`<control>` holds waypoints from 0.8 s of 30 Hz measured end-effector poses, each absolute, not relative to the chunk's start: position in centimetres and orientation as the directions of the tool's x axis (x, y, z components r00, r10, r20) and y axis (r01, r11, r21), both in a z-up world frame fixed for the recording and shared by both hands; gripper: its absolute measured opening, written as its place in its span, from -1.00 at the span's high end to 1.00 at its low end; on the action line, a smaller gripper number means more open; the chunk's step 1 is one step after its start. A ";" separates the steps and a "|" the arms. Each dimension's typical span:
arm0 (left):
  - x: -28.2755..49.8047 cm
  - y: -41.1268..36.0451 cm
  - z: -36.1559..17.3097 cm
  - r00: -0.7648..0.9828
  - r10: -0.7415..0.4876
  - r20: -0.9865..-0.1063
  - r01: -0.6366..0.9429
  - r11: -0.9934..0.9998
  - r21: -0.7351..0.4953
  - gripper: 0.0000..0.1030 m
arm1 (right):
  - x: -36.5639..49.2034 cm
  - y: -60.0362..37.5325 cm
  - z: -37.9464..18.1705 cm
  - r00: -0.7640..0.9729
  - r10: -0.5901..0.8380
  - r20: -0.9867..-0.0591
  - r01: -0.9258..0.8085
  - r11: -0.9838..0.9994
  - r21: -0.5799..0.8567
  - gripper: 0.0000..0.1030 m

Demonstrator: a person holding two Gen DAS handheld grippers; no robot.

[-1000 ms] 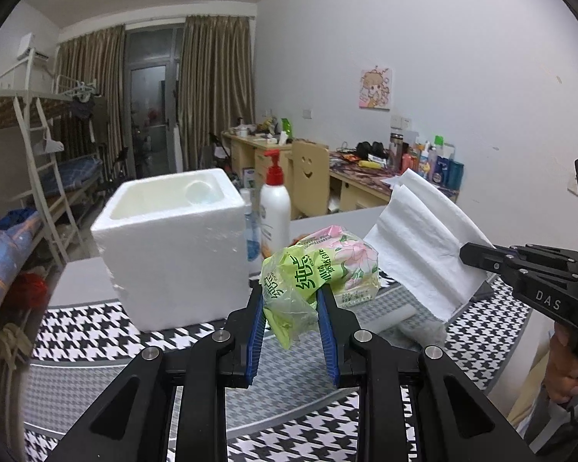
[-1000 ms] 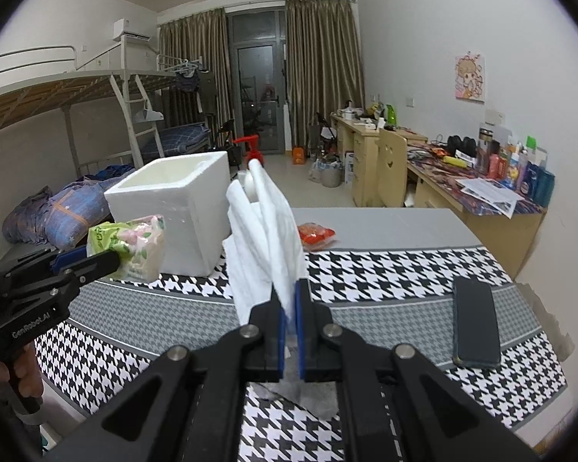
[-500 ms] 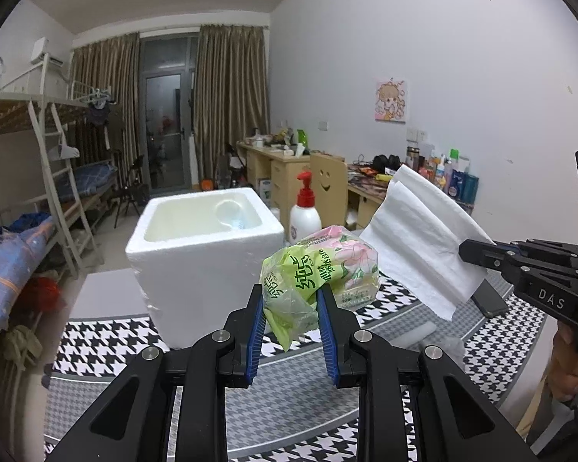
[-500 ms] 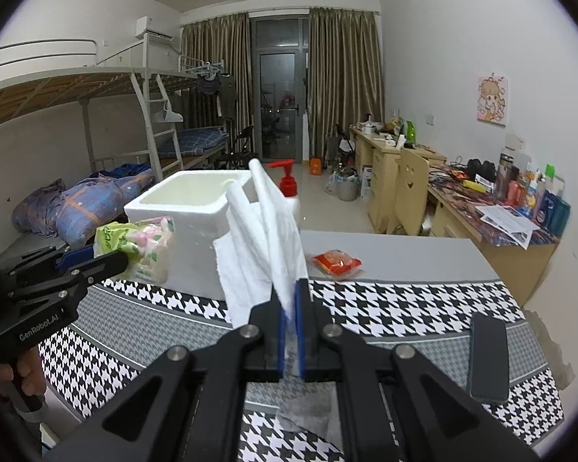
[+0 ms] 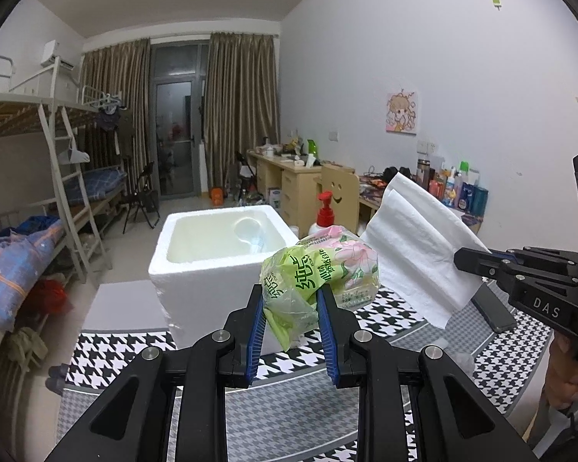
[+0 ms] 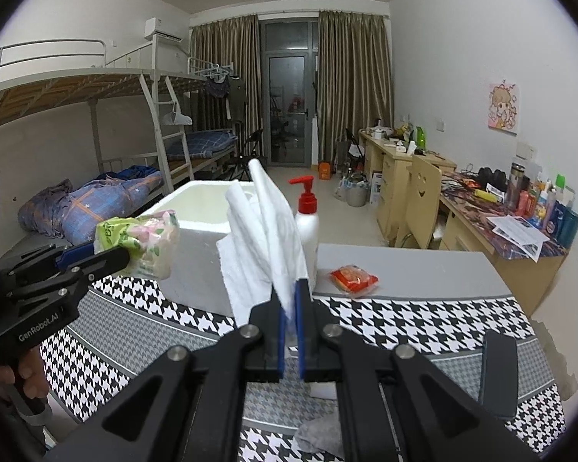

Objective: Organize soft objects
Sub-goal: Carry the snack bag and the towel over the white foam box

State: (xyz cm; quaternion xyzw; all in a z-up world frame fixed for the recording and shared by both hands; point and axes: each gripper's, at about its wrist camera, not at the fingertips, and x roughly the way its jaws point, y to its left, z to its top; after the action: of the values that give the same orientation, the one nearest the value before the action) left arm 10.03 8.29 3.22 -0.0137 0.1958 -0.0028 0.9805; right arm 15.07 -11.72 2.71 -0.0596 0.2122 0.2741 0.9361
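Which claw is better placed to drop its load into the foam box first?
Left, probably. The left claw holds the tissue pack just in front of the foam box opening. The right claw holds the white towel farther to the side.

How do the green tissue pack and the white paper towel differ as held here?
The green tissue pack is printed plastic, bulging and crumpled; the white paper towel is plain, flat and folded. The left tongs grip the pack with jaws apart; the right tongs pinch the towel nearly closed. Both are held above the table.

Houndstooth-covered table [image 6: 424,319], foam box [image 6: 196,258], pump bottle [image 6: 308,227], red packet [image 6: 353,278], phone [image 6: 497,371]
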 end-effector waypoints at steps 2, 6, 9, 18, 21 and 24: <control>10.1 8.5 3.3 0.925 -0.007 -0.380 -0.005 1.000 -0.030 0.46 | 15.4 -11.6 2.8 0.751 0.498 -0.433 -0.547 0.837 0.014 0.86; 10.2 8.8 3.6 0.928 0.000 -0.372 -0.012 0.999 -0.032 0.46 | 15.7 -11.0 3.0 0.747 0.501 -0.437 -0.552 0.834 0.013 0.86; 10.2 9.0 3.9 0.931 0.008 -0.365 -0.022 0.999 -0.033 0.46 | 15.7 -10.6 3.2 0.749 0.498 -0.436 -0.551 0.834 0.005 0.86; 10.4 9.7 5.4 0.947 0.047 -0.317 -0.056 0.998 -0.017 0.46 | 16.0 -9.6 4.8 0.752 0.515 -0.411 -0.560 0.828 0.012 0.86; 10.7 10.0 5.7 0.949 0.058 -0.310 -0.065 0.998 -0.012 0.46 | 16.0 -9.2 5.1 0.753 0.519 -0.404 -0.563 0.827 0.013 0.86; 11.2 10.4 5.9 0.947 0.060 -0.314 -0.068 0.998 -0.014 0.46 | 16.3 -8.8 5.3 0.755 0.517 -0.403 -0.560 0.829 0.015 0.86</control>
State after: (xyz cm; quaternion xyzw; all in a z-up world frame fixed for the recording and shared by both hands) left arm 11.24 10.44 5.86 -0.0121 0.1590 0.0325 0.9867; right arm 16.28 -8.82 5.28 -0.0531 0.1990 0.2879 0.9352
